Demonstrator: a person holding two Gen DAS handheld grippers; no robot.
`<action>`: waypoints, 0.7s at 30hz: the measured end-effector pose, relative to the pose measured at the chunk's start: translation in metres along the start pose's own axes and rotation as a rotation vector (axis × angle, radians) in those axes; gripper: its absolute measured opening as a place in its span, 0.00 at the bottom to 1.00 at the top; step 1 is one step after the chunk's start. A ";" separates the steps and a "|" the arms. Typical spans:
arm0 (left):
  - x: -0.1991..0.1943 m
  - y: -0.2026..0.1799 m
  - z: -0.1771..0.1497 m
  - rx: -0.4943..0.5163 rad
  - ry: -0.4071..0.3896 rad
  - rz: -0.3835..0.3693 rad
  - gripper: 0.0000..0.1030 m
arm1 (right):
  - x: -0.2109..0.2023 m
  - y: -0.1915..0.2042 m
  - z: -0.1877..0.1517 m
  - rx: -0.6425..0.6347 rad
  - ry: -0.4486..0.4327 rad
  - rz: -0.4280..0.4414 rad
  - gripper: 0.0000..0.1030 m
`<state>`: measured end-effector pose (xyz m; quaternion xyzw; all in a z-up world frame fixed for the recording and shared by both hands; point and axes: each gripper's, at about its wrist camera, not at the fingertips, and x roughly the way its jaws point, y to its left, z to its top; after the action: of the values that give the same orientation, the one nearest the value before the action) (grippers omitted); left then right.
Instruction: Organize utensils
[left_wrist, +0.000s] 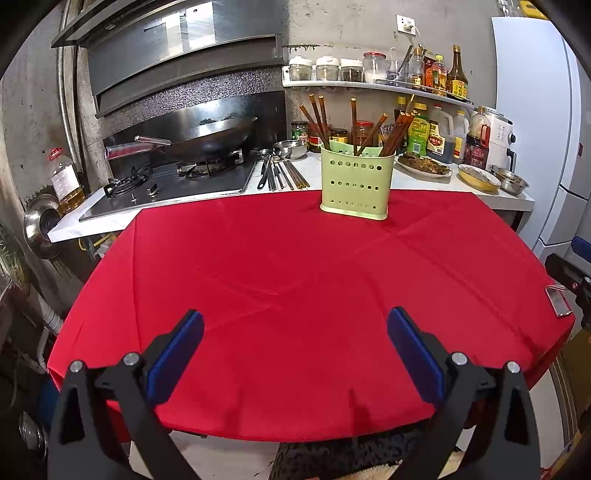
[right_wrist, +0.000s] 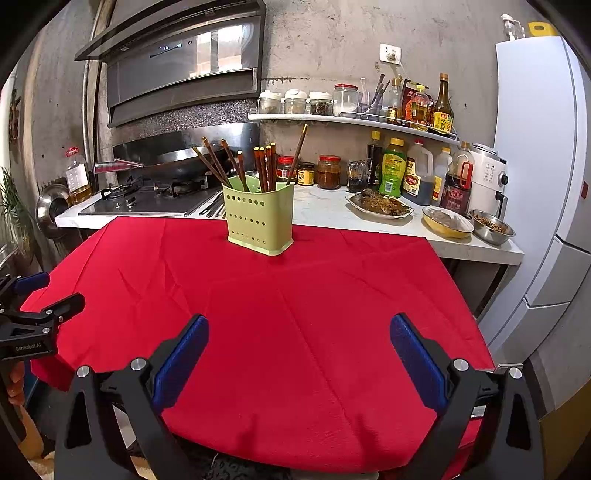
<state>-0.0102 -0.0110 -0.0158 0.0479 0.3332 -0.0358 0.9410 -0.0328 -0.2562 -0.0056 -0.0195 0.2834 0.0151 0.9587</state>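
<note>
A round desk (left_wrist: 295, 295) covered in a red cloth fills both wrist views. At its far edge stands a pale green perforated holder (left_wrist: 354, 184), upright, with brown chopsticks (left_wrist: 369, 133) leaning out of it at loose angles in scattered clusters. Behind the holder, on the white kitchen counter (left_wrist: 332, 170) beside the stove, lies a small row of loose utensils (left_wrist: 280, 173) (a dark ladle and several chopsticks, as far as the view allows).

The left claw (left_wrist: 295, 332) hangs over the near edge of the desk, its blue-padded fingers spread wide with nothing between them. The right claw (right_wrist: 299, 339) is likewise wide open and empty, also over the near edge; the left claw's body shows at the left rim of the right wrist view.

The red cloth itself carries no loose utensils, so the sorting looks either just finished or not yet begun. If work remains, the next move likely calls for a long reach forward to the holder or the counter utensils, then a narrow pinch on thin sticks.
</note>
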 end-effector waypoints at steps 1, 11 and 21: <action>0.000 0.000 0.000 0.000 0.000 0.000 0.94 | 0.000 0.000 0.000 0.001 0.000 0.001 0.94; 0.000 0.000 0.000 -0.001 -0.001 -0.003 0.94 | 0.001 0.000 -0.001 0.004 -0.001 -0.001 0.94; 0.000 0.002 0.001 -0.005 0.000 -0.004 0.94 | 0.002 0.000 -0.002 0.004 0.000 0.001 0.94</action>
<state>-0.0095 -0.0092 -0.0151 0.0447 0.3333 -0.0368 0.9411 -0.0324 -0.2560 -0.0078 -0.0173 0.2836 0.0150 0.9587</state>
